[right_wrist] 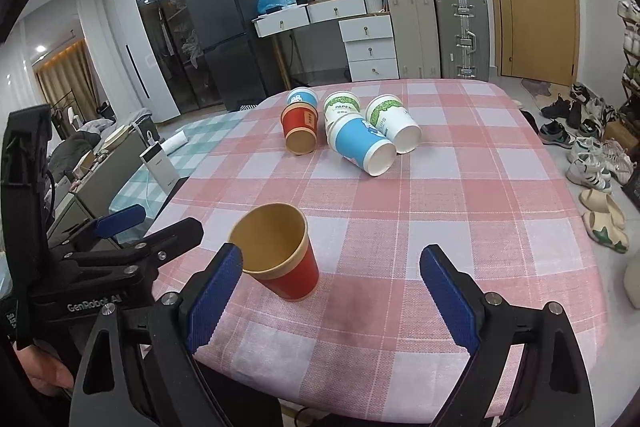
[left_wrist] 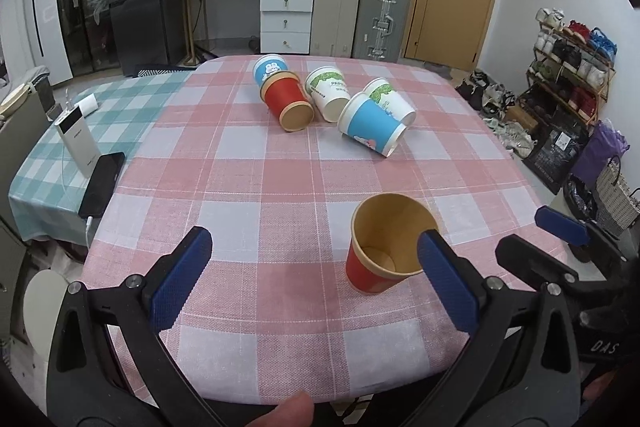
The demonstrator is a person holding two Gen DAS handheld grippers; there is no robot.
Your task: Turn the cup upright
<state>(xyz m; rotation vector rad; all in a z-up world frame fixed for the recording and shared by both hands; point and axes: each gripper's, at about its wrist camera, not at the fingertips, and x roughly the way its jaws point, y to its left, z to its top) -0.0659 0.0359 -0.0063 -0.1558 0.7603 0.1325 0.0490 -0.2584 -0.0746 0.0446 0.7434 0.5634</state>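
Left wrist view: left gripper (left_wrist: 316, 279) fingers are spread wide and empty, low in frame. Right gripper (right_wrist: 332, 291) is likewise agape, nothing held. Red cup (left_wrist: 386, 247) is seen standing on the bench (left_wrist: 248, 179) at lower right, mouth up, long axis vertical; one flip judged done. Fallen cups (left_wrist: 336, 99) lie on their sides at upper centre, judged remaining.

One cup (left_wrist: 384, 247) stands upright near the table's (left_wrist: 280, 171) front edge. Five cups (right_wrist: 352, 131) lie tipped together toward the far edge. A phone (left_wrist: 102, 183) lies left.
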